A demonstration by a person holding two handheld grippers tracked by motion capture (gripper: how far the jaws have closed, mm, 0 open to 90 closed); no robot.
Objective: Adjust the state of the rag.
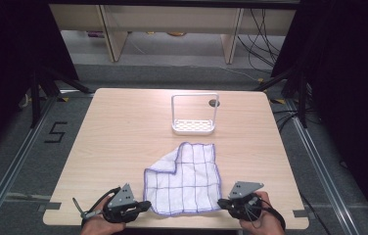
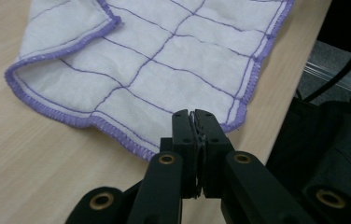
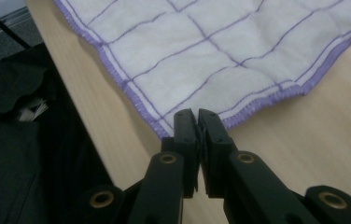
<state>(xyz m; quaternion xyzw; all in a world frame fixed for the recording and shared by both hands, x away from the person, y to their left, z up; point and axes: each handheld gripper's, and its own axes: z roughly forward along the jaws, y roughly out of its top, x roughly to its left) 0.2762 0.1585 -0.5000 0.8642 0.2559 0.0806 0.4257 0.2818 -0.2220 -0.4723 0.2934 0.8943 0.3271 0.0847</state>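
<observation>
White cloth (image 1: pixel 187 178) with a purple grid and purple stitched hem, 1 corner folded over, lies at lower centre of the high view, near the table's (image 1: pixel 118 132) front edge. The left gripper (image 1: pixel 145 205) and right gripper (image 1: pixel 221 201) are each clamped on 1 near corner. Above the cloth stands a white rack (image 1: pixel 194 126), its perforated base bare.

Black 5 (image 1: pixel 56 132) marked on grey floor (image 1: pixel 25 161)
</observation>
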